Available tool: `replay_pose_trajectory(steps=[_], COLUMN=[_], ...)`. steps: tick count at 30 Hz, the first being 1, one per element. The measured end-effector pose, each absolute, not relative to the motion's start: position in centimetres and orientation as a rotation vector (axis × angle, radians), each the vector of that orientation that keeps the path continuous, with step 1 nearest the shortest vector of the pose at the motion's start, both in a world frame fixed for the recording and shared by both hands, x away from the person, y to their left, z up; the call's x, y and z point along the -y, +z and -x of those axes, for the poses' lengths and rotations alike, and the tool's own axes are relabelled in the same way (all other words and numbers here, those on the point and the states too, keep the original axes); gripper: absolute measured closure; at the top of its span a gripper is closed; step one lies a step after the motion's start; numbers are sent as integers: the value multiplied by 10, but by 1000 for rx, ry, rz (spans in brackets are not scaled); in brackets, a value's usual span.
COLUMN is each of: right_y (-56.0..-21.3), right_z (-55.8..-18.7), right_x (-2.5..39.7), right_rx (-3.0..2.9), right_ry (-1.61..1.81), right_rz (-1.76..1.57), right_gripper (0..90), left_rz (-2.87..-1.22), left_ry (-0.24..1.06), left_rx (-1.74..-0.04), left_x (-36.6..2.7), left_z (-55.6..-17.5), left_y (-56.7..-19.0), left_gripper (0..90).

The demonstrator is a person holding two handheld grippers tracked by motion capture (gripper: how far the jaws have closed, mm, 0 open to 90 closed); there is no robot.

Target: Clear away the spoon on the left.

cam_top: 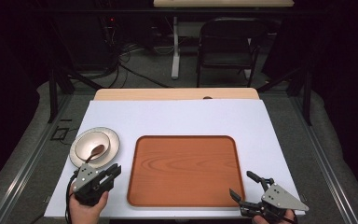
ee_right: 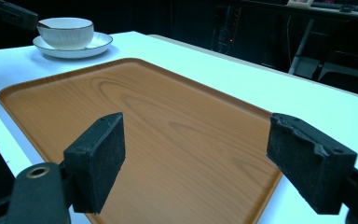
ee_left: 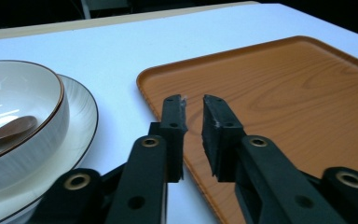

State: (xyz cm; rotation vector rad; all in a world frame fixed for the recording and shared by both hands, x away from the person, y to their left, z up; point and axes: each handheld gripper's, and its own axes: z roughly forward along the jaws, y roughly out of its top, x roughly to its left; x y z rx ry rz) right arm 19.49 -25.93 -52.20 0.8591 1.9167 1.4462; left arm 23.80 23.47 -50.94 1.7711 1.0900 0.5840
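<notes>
Black jaws of the left gripper (ee_left: 193, 109) are seen nearly pressed together, a narrow gap between them, poised just beside the white ceramic bowl with a brown rim (ee_left: 16, 119), which is stacked on a white ceramic plate (ee_left: 81, 116) left of the orange wood-grain tray (ee_left: 279, 88). 1 brown wooden spoon (ee_left: 7, 132) rests inside the bowl. The right gripper (ee_right: 196, 154) is held spread wide over the tray's near corner. The glazed crockery is judged stiff, slippery and breakable; its rim is considered the best hold.
</notes>
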Motion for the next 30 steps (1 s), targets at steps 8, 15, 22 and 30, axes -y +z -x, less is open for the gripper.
replay_pose_trajectory(steps=[8,15,22,30], right_y=[-522,-523,-523,-523], right_z=[-195,-195,-196,-196], right_x=[259,259,259,259], right_rx=[-1919,-1926,-1928,-1929], right_ry=[1441,1434,1432,1431], right_rz=[-858,-862,-864,-864], right_gripper=[189,189,189,189], left_rz=[-1768,-1746,-1720,-1714], left_ry=[635,653,667,664], left_rx=[-1171,-1248,-1313,-1372], left_x=[-237,-247,-258,-269], left_z=[-237,-239,-240,-242], left_y=[-506,-505,-504,-505], left_gripper=[880,896,897,898])
